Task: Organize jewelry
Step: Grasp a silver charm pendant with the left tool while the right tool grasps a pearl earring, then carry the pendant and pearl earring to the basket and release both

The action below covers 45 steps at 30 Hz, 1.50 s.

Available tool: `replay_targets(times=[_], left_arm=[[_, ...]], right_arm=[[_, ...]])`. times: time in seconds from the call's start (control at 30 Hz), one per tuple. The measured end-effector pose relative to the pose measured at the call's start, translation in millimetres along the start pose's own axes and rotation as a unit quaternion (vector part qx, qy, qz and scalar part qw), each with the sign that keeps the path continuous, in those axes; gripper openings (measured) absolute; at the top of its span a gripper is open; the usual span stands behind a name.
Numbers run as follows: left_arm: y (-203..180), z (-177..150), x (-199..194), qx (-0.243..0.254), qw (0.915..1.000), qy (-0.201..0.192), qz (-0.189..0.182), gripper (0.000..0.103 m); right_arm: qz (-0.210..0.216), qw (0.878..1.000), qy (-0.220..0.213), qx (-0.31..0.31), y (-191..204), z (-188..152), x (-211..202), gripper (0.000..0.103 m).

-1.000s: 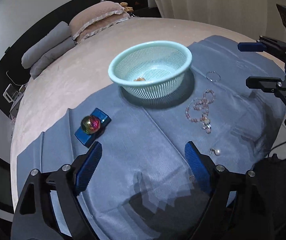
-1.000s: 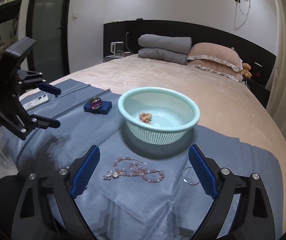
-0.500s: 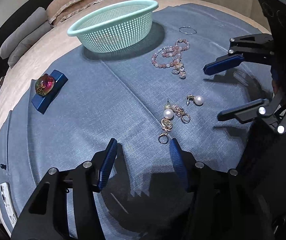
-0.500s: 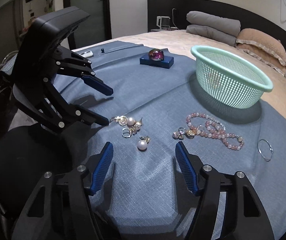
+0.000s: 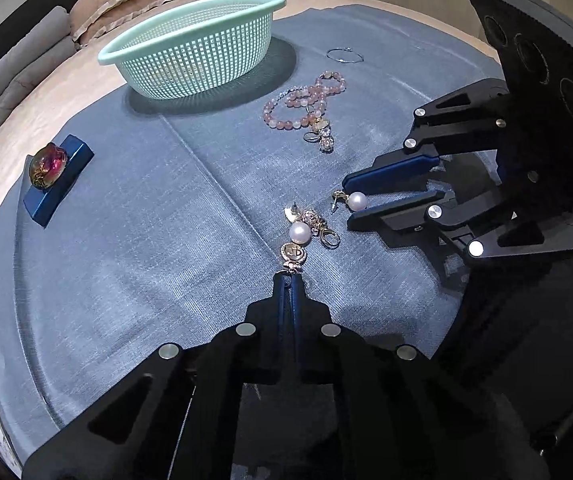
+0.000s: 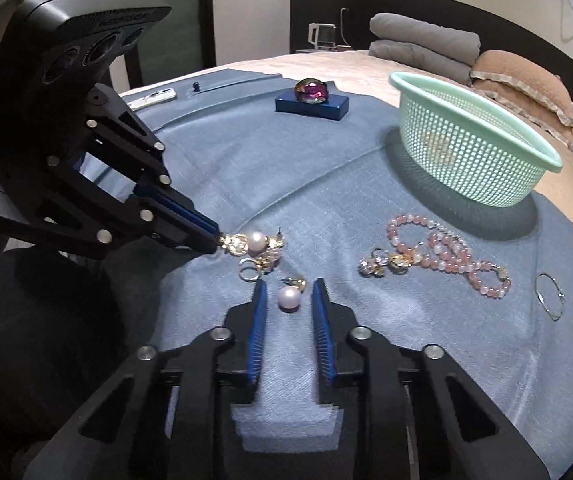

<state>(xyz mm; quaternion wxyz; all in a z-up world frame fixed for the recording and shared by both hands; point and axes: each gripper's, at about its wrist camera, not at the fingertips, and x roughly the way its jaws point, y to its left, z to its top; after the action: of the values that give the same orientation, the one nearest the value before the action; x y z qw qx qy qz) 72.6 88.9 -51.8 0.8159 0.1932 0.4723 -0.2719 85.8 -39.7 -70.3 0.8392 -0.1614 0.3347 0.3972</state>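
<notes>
The left gripper (image 5: 288, 280) has its jaws pressed together on the gold charm end of a pearl earring cluster (image 5: 300, 236) lying on the blue cloth (image 5: 134, 240); the right wrist view shows that pinch side-on, the tips meeting the gold piece at (image 6: 216, 240). The right gripper (image 6: 288, 294) is spread narrowly, 1 loose pearl earring (image 6: 289, 298) lying between its fingers; whether they touch it I cannot tell. Only the right wrist view shows pale contents through the mesh of the mint basket (image 6: 482, 148); the left wrist view shows just its outer wall. Counted: 1 basket, 1 pink bead bracelet (image 6: 450, 254), 1 thin silver hoop (image 6: 550, 294), 1 glass dome on 1 blue box (image 6: 312, 102), 2 pearls, 1 phone (image 6: 154, 98).
</notes>
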Motion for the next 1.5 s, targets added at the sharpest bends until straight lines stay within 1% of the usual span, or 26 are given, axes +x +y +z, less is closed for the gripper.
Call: replay_targets(times=[0.07,0.13,0.4,0.53,0.63,0.7,0.77,0.87,0.9,0.93,0.97,1.0,1.03,1.1,1.17,1.2,1.27,1.4,1.5], left_arm=[[1.3,-1.5,1.2,-0.006,1.0,-0.001,-0.004,0.004],[2.4,-2.1,1.6,-0.011,0.9999,-0.002,-0.007,0.004],[-0.3,-4.1,-2.7,-0.028,0.9996,0.001,-0.005,0.001],[-1.7,-6.9,-10.9,-0.026,0.9996,0.002,0.003,0.001],[-0.3,-5.2,-16.6,-0.027,0.9996,-0.006,0.007,0.001],[1.2,-2.1,-19.7,-0.03,0.9993,-0.015,0.016,0.001],[2.6,-0.2,-19.4,-0.035,0.9991,-0.015,0.017,0.005],[4.8,3.1,-14.6,-0.038,0.999,-0.01,0.02,0.008],[5.3,2.9,-13.8,-0.039,0.9991,-0.008,0.016,0.013],[5.2,3.4,-12.2,-0.038,0.9992,-0.007,0.012,0.022],[4.5,3.8,-11.3,-0.036,0.9992,-0.007,0.014,0.028],[3.2,3.9,-11.2,-0.033,0.9993,-0.008,0.016,0.041],[1.3,4.2,-10.9,-0.029,0.9994,-0.012,0.017,0.046],[-0.1,4.7,-8.7,-0.027,0.9995,-0.012,0.014,0.046],[0.2,6.2,-1.7,-0.028,0.9995,-0.003,0.013,0.045],[0.5,7.1,0.8,-0.028,0.9995,-0.001,0.01,0.035],[1.2,8.4,3.8,-0.031,0.9995,0.005,0.0,0.011],[-0.7,9.4,3.2,-0.024,0.9996,0.012,0.002,0.011],[1.5,9.2,-1.3,-0.03,0.9994,0.015,0.002,0.011]], right_arm=[[0.003,1.0,-0.001,0.007,-0.4,-1.2,0.0,0.015],[0.008,1.0,-0.001,0.014,-1.5,-2.3,-0.3,0.011],[-0.003,1.0,-0.007,0.021,-0.2,-10.0,-11.5,0.011],[-0.015,1.0,-0.008,0.026,-4.6,-12.0,-23.7,0.011],[-0.023,0.999,-0.015,0.032,-9.7,-12.1,-34.3,0.011],[-0.024,0.999,-0.022,0.038,-12.1,-11.6,-41.0,0.011],[-0.024,0.999,-0.025,0.04,-13.2,-11.4,-46.3,0.011],[-0.023,0.999,-0.025,0.039,-12.8,-11.6,-51.3,0.011],[-0.026,0.999,-0.025,0.037,-12.7,-12.0,-52.8,0.011],[-0.023,0.999,-0.024,0.038,-13.6,-12.2,-53.6,0.011],[-0.024,0.999,-0.023,0.04,-14.6,-12.7,-54.4,0.011],[-0.026,0.999,-0.023,0.04,-15.2,-13.3,-55.2,0.011],[-0.025,0.999,-0.023,0.042,-15.7,-13.7,-55.8,0.011],[-0.029,0.998,-0.026,0.046,-18.3,-14.4,-56.9,0.011],[-0.03,0.998,-0.026,0.052,-21.1,-14.1,-57.0,0.011],[-0.03,0.998,-0.027,0.053,-21.9,-14.4,-57.6,0.011],[-0.031,0.998,-0.029,0.053,-22.3,-14.0,-59.2,0.011],[-0.033,0.998,-0.028,0.053,-23.7,-14.4,-61.5,0.011],[-0.035,0.998,-0.03,0.052,-23.6,-13.0,-64.7,0.011]])
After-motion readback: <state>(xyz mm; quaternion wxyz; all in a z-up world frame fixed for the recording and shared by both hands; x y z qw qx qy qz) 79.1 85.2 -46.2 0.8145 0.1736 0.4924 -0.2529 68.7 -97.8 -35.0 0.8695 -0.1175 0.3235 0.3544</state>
